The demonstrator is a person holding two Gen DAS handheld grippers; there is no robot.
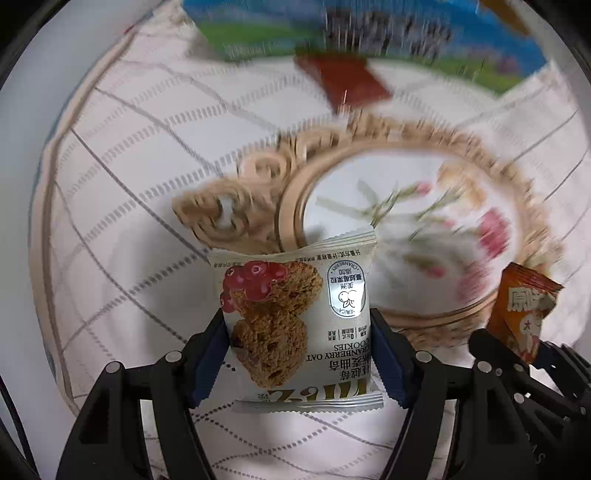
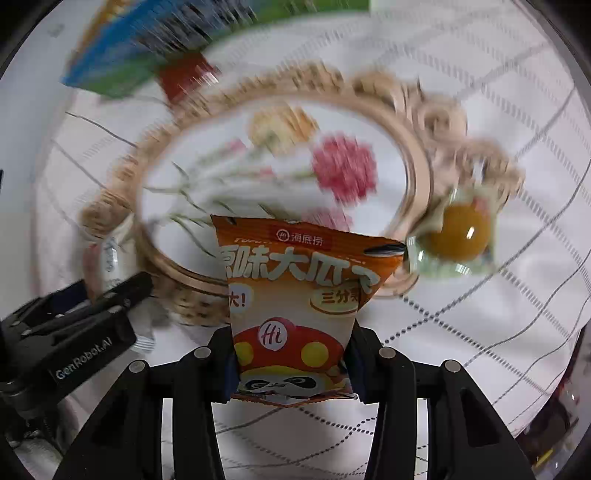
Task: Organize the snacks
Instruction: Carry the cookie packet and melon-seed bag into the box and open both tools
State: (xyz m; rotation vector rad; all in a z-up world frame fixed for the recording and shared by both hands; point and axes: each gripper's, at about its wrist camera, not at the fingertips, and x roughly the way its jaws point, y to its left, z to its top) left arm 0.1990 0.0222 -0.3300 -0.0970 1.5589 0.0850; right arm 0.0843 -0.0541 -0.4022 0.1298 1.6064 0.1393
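My left gripper point(image 1: 300, 339) is shut on a white cranberry oat cookie packet point(image 1: 295, 314), held above the table near the edge of a floral tray point(image 1: 369, 155) with a carved gold rim. My right gripper point(image 2: 291, 354) is shut on an orange sunflower seed packet point(image 2: 295, 295), which hangs over the tray's point(image 2: 417, 166) near rim. In the left wrist view the orange packet point(image 1: 524, 310) shows at the right, in the other gripper. In the right wrist view the left gripper point(image 2: 74, 332) shows at the lower left with the white packet point(image 2: 114, 258) in it.
A clear jelly cup with an orange centre point(image 2: 458, 236) lies by the tray's right rim. A dark red packet point(image 1: 343, 81) and a blue and green bag point(image 1: 369, 33) lie beyond the tray. A white checked cloth point(image 1: 147, 147) covers the table.
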